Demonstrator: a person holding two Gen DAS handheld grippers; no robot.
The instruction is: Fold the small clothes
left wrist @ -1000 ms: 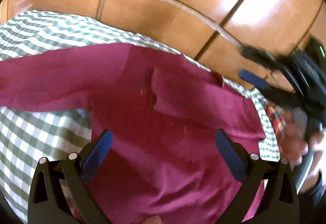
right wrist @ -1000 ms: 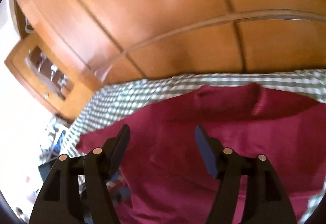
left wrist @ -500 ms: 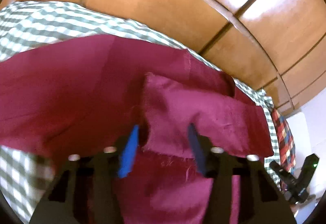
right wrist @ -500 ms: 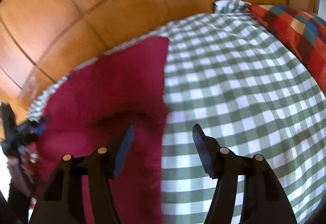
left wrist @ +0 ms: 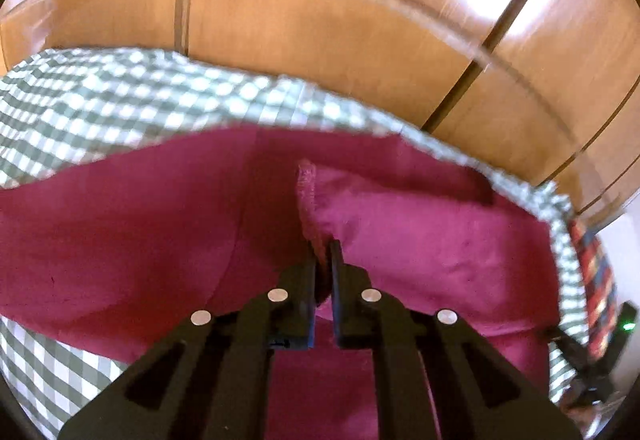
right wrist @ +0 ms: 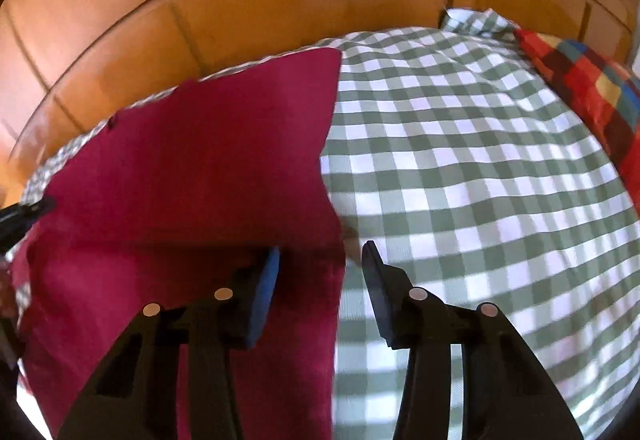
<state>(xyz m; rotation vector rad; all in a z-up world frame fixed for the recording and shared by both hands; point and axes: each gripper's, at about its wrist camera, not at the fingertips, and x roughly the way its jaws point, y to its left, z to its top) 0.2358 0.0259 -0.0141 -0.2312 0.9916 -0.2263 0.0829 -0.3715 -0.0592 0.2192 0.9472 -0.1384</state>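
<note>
A maroon garment [left wrist: 160, 224] lies spread on a green-and-white checked bedcover [left wrist: 100, 100]. My left gripper [left wrist: 323, 252] is shut on the frayed edge of a folded-over flap [left wrist: 420, 240] of the garment. In the right wrist view the garment [right wrist: 200, 168] covers the left half. My right gripper [right wrist: 320, 264] is open and straddles the garment's right edge, with the left blue pad [right wrist: 268, 280] over the cloth and the right finger [right wrist: 376, 280] over the bedcover [right wrist: 480, 180].
A glossy wooden wardrobe [left wrist: 320, 20] rises behind the bed. A red patchwork pillow [right wrist: 592, 92] lies at the far right of the bed. The right gripper shows at the lower right of the left wrist view [left wrist: 592, 356].
My left gripper closed from open onto the garment flap's edge. My right gripper swung to the garment's right edge and its jaws narrowed around it.
</note>
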